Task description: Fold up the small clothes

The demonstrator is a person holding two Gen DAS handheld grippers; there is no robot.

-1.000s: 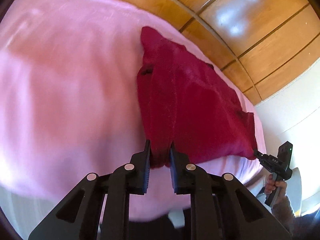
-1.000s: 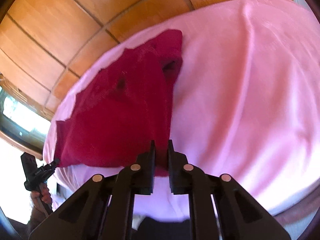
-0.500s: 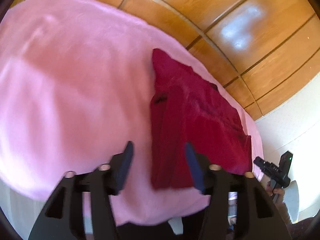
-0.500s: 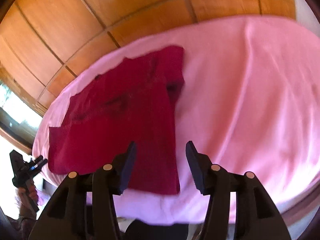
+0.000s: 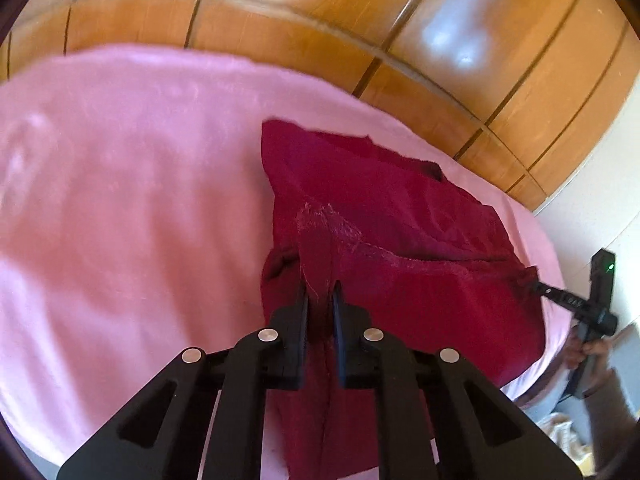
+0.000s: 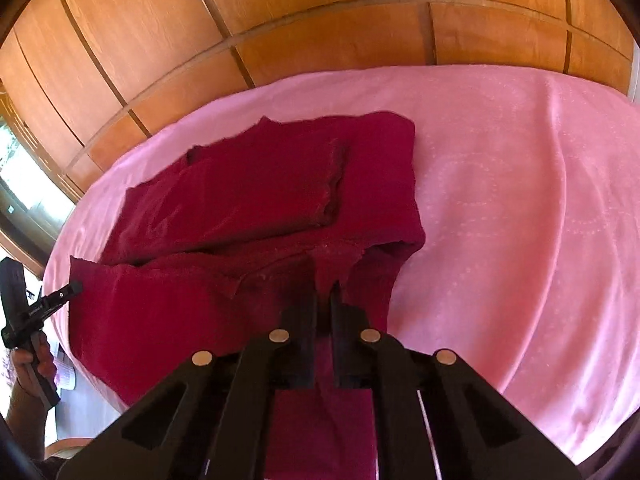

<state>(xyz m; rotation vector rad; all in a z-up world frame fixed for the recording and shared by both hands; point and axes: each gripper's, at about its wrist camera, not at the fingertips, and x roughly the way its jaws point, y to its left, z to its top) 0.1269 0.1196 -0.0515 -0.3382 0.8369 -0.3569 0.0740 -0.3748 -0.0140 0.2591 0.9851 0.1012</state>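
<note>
A dark red garment (image 5: 400, 200) (image 6: 260, 184) lies on a pink bed cover (image 5: 120, 200) (image 6: 520, 200). Its near edge is raised off the cover and bends back over the flat part. My left gripper (image 5: 320, 286) is shut on that raised edge, with red cloth pinched between its pads. My right gripper (image 6: 325, 292) is shut on the same edge further along. Each wrist view shows the other gripper at the garment's far corner: the right gripper (image 5: 538, 284) and the left gripper (image 6: 76, 286), each held by a hand (image 5: 592, 350) (image 6: 32, 360).
Wooden wall panels (image 5: 480, 40) (image 6: 280, 20) rise right behind the bed. A white wall (image 5: 600, 208) stands at one end and a bright window (image 6: 16, 168) shows at the left of the right wrist view. Pink cover spreads wide beside the garment.
Both grippers let go of the garment's edge, opened wide, then shut on the cloth again. The near edge now stands lifted and folds back over the garment.
</note>
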